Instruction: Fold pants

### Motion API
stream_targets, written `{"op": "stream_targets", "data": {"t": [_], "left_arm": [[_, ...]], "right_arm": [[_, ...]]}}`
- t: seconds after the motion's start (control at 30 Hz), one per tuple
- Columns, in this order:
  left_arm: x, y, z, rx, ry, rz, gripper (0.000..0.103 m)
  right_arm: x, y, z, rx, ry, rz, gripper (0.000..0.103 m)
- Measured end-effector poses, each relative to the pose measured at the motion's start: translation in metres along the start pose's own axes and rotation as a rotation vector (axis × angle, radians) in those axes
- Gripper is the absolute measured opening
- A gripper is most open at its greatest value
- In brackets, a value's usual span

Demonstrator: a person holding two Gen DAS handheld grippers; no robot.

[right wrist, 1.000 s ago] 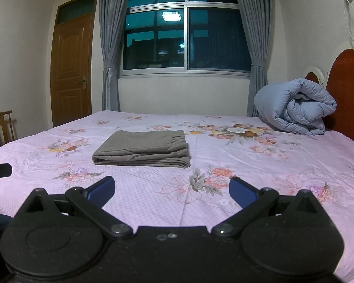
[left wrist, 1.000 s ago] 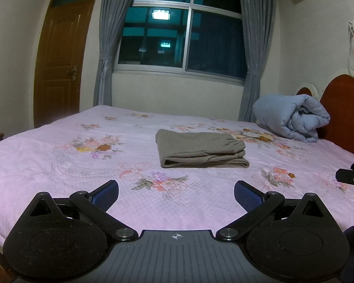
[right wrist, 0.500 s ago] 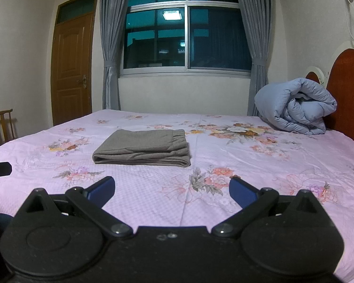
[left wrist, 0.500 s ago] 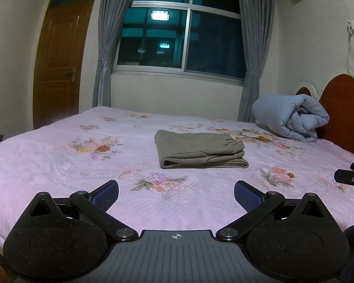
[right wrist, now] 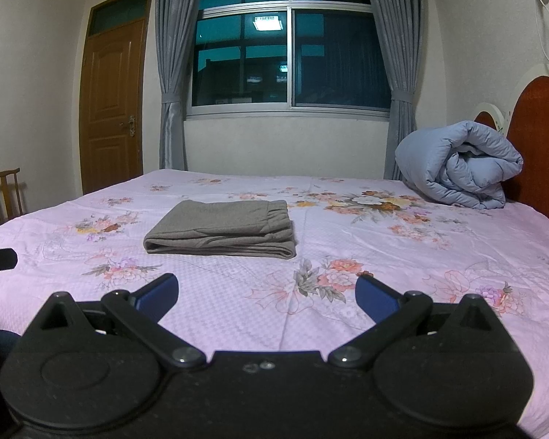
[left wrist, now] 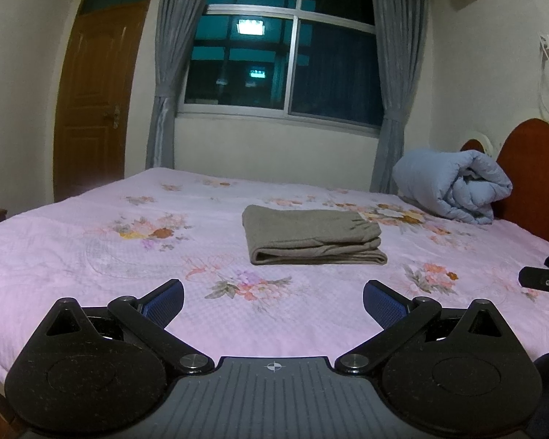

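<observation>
The grey-brown pants point(left wrist: 311, 236) lie folded in a flat rectangular stack on the pink floral bed point(left wrist: 91, 256); they also show in the right wrist view point(right wrist: 225, 228). My left gripper point(left wrist: 273, 298) is open and empty, held back from the pants above the near part of the bed. My right gripper point(right wrist: 267, 292) is open and empty too, also well short of the pants. Neither gripper touches the pants.
A rolled light-blue duvet point(left wrist: 454, 186) lies at the far right by the red headboard point(left wrist: 530, 172). A window with grey curtains point(right wrist: 289, 62) and a wooden door point(right wrist: 111, 98) are behind the bed. A chair point(right wrist: 5, 194) stands at the left.
Both views have shifted very slightly; the pants and the open grippers stand as before.
</observation>
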State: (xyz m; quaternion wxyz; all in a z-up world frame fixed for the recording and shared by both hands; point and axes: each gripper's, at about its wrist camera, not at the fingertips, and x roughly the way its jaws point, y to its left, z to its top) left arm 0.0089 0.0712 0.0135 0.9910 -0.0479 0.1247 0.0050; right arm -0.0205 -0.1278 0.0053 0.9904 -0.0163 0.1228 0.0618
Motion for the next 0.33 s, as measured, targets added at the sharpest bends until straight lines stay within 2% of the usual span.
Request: {"op": "stream_targets", "data": {"t": [0.33], "left_arm": [[-0.0019, 0.0000, 0.0001, 0.002, -0.003, 0.014, 0.103]], "right_arm": [[0.0014, -0.0020, -0.0005, -0.004, -0.001, 0.006, 0.098]]}}
